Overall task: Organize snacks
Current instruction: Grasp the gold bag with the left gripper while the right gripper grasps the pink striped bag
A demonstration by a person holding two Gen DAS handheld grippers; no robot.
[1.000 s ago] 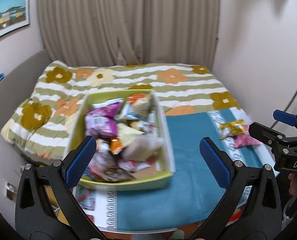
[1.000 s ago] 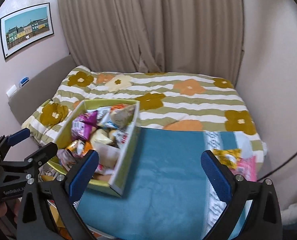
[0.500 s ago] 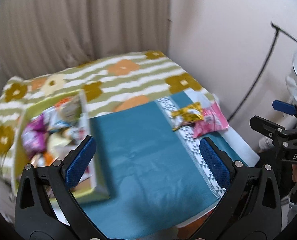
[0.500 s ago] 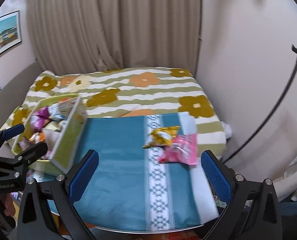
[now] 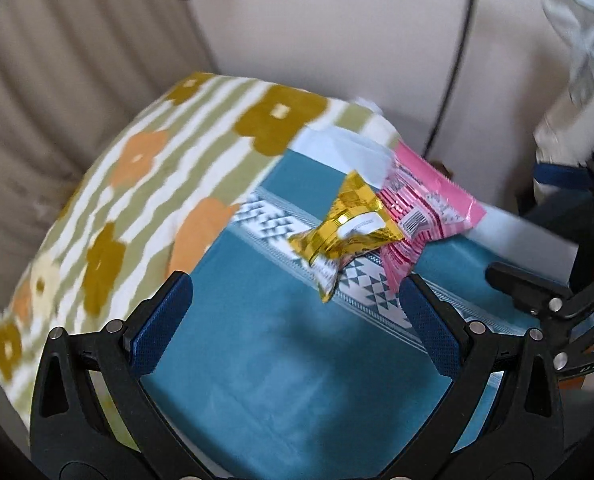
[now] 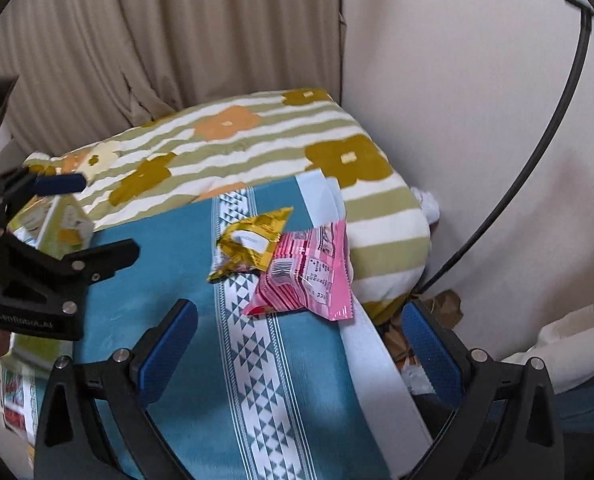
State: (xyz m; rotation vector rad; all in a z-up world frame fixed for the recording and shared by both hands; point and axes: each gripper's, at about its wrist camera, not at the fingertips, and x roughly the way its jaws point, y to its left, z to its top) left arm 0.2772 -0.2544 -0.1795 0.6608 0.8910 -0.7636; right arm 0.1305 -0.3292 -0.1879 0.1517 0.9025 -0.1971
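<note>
Two loose snacks lie on the teal cloth [image 6: 165,304] ahead of both tongs: a gold packet [image 6: 253,242] and a pink packet [image 6: 309,274], the gold one overlapping the pink one's near-left edge. In the right wrist view they sit just beyond and between the fingertips, the pink packet nearer the right finger. In the left wrist view the gold packet [image 5: 347,228] is ahead and slightly right of centre, and the pink packet [image 5: 425,204] lies beyond the right finger. The green snack box [image 6: 57,220] shows far left of the right tongs, partly hidden behind the left tongs.

The left tongs [image 5: 297,320] and the right tongs [image 6: 297,344] are both spread wide and empty, held above the cloth and tilted downward toward the packets; each appears at the edge of the other's view. The floral bedspread [image 6: 257,140] lies beyond.

Likely hazards, as judgement: because the packets overlap, closing on one may drag or flip the other; the pink packet sits close to the cloth's right edge, so a sideways nudge could push it off toward the wall. Slick foil may slip from a shallow pinch. With both tongs aimed at the same small pile, they could collide.
</note>
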